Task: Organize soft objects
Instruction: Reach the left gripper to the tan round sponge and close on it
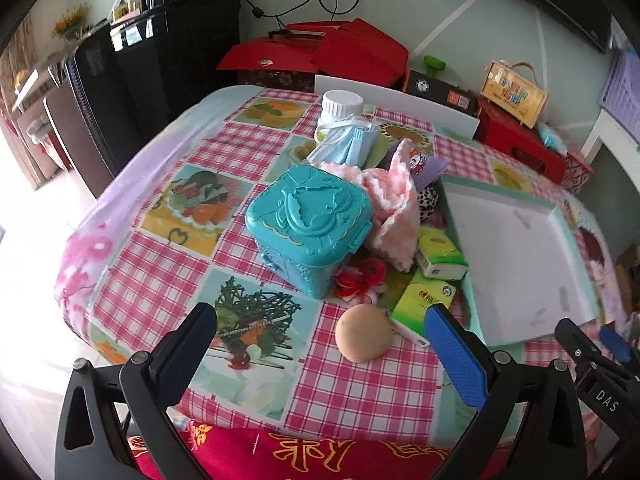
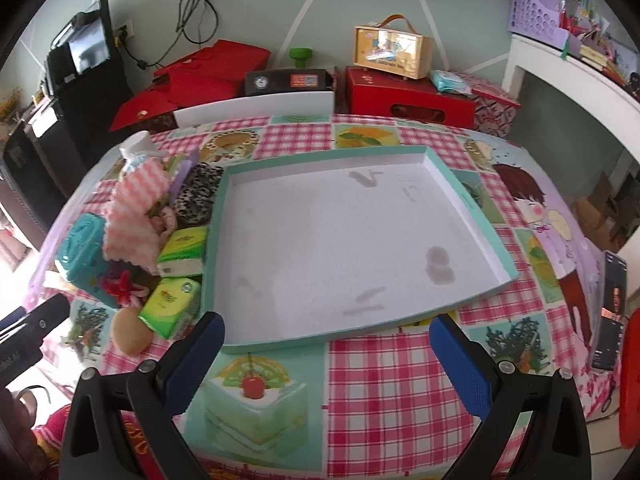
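My left gripper point(image 1: 320, 344) agape near table's front edge, framing round tan sponge point(image 1: 363, 333); my right gripper point(image 2: 326, 354) agape before empty teal-rimmed white tray point(image 2: 464, 188), presumably destination.

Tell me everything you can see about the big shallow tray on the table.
The tray is a wide, shallow rectangular box lid or tray, apparently cardboard, teal outside with a white inside. It lies flat, open side up, on the checked tablecloth. Nothing is in it; grey smudges mark its floor. Two green tissue packs sit against or very near its left wall, with a leopard-print item near the far left corner.
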The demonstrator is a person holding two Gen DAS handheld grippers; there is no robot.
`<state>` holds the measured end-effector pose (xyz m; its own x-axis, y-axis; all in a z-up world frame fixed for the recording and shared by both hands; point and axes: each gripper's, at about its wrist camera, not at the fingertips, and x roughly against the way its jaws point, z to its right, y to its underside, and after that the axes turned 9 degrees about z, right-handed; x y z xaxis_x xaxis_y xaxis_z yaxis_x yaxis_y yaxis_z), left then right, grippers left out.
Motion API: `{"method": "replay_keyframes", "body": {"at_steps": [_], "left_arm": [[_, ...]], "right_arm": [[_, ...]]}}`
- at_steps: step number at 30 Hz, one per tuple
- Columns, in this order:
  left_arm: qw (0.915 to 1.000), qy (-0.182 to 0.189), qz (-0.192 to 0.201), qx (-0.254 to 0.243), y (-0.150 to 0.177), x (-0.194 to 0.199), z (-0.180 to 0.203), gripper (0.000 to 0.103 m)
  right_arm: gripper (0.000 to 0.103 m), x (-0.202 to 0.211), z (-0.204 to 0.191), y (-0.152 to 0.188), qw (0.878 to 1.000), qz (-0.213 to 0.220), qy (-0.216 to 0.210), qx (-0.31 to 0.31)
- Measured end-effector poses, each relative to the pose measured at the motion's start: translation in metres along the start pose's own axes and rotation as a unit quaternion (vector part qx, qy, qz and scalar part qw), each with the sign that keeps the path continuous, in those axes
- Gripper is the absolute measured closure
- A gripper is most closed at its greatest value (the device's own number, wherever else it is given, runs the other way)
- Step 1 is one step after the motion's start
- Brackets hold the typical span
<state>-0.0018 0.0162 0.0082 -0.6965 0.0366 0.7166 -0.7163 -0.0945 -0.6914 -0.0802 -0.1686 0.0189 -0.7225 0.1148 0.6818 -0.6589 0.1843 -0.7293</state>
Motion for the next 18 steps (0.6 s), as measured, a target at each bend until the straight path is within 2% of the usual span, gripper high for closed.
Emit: {"method": "replay_keyframes", "body": {"at_steps": [6, 8, 12, 15, 18], "left_arm": [[0.9986, 0.046, -0.011, 0.021, -0.007, -0.005, -0.007, 0.0], [0.9983, 0.049, -0.03, 0.012, -0.008, -0.011, -0.007, 0.0], [0.9969, 0.032, -0.07, -0.017, -0.006, -0.026, 0.0, 0.0], [0.9928, 0.011, -0.113, -0.038, -0.002, -0.044, 0.006, 0.0], [0.9898, 0.005, -0.134, -0.049, 0.002, -0.057, 0.011, 0.0]], "right_arm": [[0.0, -0.001, -0.01, -0.019, 0.998, -0.003, -0.055, -0.011], [0.0, -0.003, -0.018, -0.028, 0.997, -0.002, -0.071, -0.007], [0.0, -0.012, -0.034, -0.045, 0.996, -0.01, -0.093, 0.008], [0.0, -0.025, -0.05, -0.054, 0.993, -0.037, -0.109, 0.025], [0.0, -0.036, -0.064, -0.057, 0.991, -0.061, -0.112, 0.047]]}}
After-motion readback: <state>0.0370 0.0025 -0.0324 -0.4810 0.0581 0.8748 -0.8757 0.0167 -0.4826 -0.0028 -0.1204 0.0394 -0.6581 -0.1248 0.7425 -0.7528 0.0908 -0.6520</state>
